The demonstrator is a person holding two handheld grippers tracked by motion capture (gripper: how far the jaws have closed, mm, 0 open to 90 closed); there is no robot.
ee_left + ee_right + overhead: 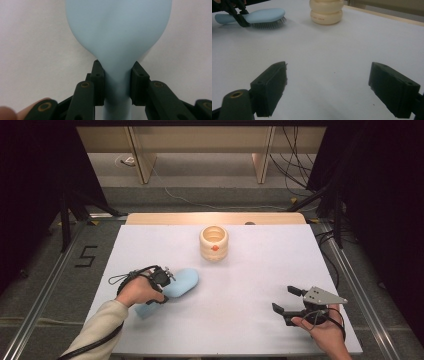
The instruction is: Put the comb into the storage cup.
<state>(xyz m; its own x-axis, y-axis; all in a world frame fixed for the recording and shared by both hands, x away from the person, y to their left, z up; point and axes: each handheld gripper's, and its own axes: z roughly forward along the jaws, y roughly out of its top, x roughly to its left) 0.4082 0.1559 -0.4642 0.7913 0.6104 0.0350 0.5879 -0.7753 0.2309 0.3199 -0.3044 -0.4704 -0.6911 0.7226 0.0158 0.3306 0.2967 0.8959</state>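
Observation:
A light blue hairbrush lies bristles down on the white table, left of centre. My left gripper is shut on its narrow neck, where the handle meets the head, with a pad pressed on each side. In the right gripper view the brush and the left gripper sit at the far left. My right gripper stands open near the table's front right, low over the bare surface, with nothing between its pads.
A cream ribbed cup with a small orange mark stands upright at the back centre of the table. A wooden strip runs along the table's far edge. Cables lie on the floor beyond.

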